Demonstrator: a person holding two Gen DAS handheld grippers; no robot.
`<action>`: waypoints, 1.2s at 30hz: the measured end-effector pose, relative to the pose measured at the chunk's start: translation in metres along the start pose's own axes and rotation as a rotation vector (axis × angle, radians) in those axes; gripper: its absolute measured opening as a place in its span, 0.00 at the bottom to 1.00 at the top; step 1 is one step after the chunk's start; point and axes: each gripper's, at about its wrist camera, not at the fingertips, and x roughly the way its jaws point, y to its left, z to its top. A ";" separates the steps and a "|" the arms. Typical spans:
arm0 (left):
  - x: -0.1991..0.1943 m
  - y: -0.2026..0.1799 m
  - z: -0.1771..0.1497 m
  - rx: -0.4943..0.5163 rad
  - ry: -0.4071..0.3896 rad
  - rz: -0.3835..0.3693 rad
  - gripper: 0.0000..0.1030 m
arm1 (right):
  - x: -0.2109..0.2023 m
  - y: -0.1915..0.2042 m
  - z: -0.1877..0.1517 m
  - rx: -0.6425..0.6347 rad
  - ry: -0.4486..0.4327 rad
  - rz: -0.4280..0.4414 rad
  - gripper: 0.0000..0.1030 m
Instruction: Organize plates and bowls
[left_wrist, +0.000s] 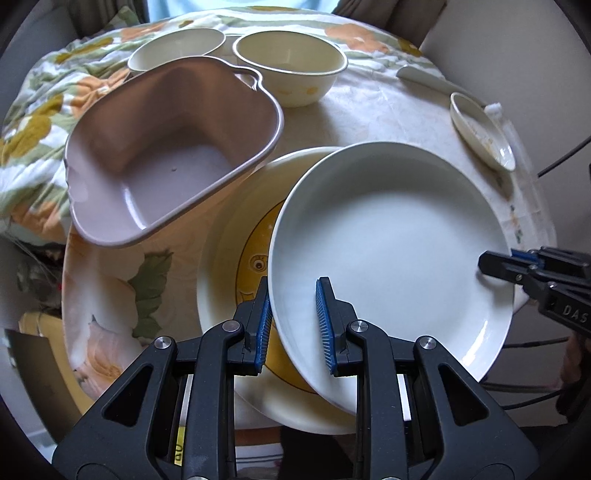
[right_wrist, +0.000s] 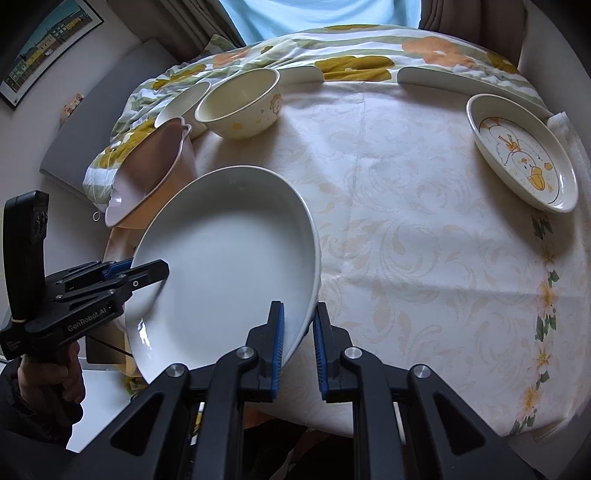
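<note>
A plain white plate (left_wrist: 391, 243) is held tilted above a cream plate with a yellow cartoon (left_wrist: 236, 251) near the table's front edge. My left gripper (left_wrist: 293, 325) straddles the white plate's near rim, pads on both sides. My right gripper (right_wrist: 299, 343) straddles the opposite rim of the same plate (right_wrist: 229, 266); it shows at the right of the left wrist view (left_wrist: 517, 273). A pink square bowl (left_wrist: 170, 147) rests tilted to the left. Two cream bowls (left_wrist: 291, 62) (left_wrist: 177, 48) stand behind it. A duck-patterned oval dish (right_wrist: 521, 151) lies far right.
The round table (right_wrist: 406, 221) has a pale patterned cloth; a floral blanket (right_wrist: 332, 48) is bunched along its far and left sides. White chair backs (right_wrist: 443, 79) show at the far edge. The left hand and its gripper (right_wrist: 147, 273) are at the lower left.
</note>
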 end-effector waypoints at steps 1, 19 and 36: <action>0.001 0.000 0.000 0.006 0.000 0.009 0.20 | 0.001 0.001 0.001 -0.001 -0.001 -0.003 0.14; 0.003 -0.021 -0.006 0.164 -0.047 0.225 0.20 | 0.003 0.011 0.003 -0.071 0.007 -0.050 0.14; -0.006 -0.023 -0.013 0.214 -0.091 0.364 0.20 | 0.013 0.040 0.003 -0.182 0.004 -0.120 0.14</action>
